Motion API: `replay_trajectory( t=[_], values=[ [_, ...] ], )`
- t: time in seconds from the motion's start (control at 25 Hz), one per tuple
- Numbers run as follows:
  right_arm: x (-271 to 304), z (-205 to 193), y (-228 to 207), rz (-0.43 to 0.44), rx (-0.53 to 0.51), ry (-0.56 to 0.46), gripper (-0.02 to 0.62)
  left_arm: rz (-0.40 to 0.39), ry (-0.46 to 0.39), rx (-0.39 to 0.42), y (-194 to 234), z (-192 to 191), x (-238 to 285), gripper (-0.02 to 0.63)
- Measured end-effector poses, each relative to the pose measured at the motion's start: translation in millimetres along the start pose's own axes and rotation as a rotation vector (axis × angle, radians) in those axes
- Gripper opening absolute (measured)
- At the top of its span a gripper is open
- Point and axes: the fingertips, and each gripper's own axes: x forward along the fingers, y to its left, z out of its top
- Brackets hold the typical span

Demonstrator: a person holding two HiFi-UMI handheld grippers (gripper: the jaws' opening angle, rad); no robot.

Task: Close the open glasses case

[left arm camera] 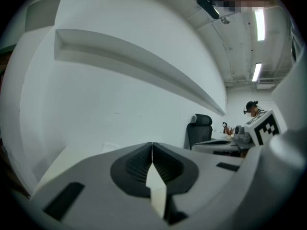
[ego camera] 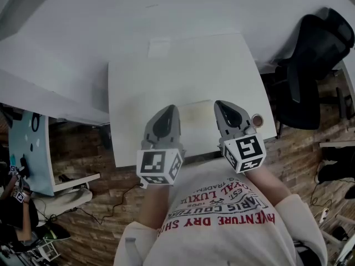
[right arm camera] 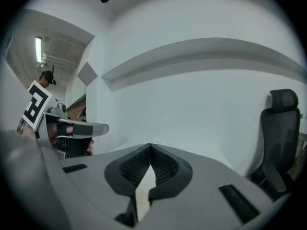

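Note:
No glasses case shows in any view. My left gripper point(ego camera: 169, 111) is held over the near part of the white table point(ego camera: 183, 76), jaws shut with nothing between them; in the left gripper view its tips point(left arm camera: 152, 145) meet. My right gripper point(ego camera: 222, 105) hovers beside it, to the right, also shut and empty, its tips point(right arm camera: 151, 146) closed together. Both point toward the far wall. A faint pale rectangular patch point(ego camera: 195, 111) lies on the table between the two grippers; what it is cannot be told.
A small brown round thing point(ego camera: 257, 119) sits by the right gripper near the table's right edge. A black office chair point(ego camera: 313, 65) stands to the right of the table. A pale square mark point(ego camera: 159, 47) lies at the table's far side. A person sits at another desk point(left arm camera: 252, 110).

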Motion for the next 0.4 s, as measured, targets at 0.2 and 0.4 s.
replay_trajectory(
  t=[0.2,0.4],
  values=[
    [-4.1,-1.3,8.0,0.003,-0.048,0.018,0.012,0.000,0.010,-0.013,0.0,-5.9,-4.0,0.008],
    [-1.3,-4.7,19.0,0.003,-0.085,0.019,0.012,-0.011,0.014,-0.009,5.0,-9.4,-3.7,0.008]
  ],
)
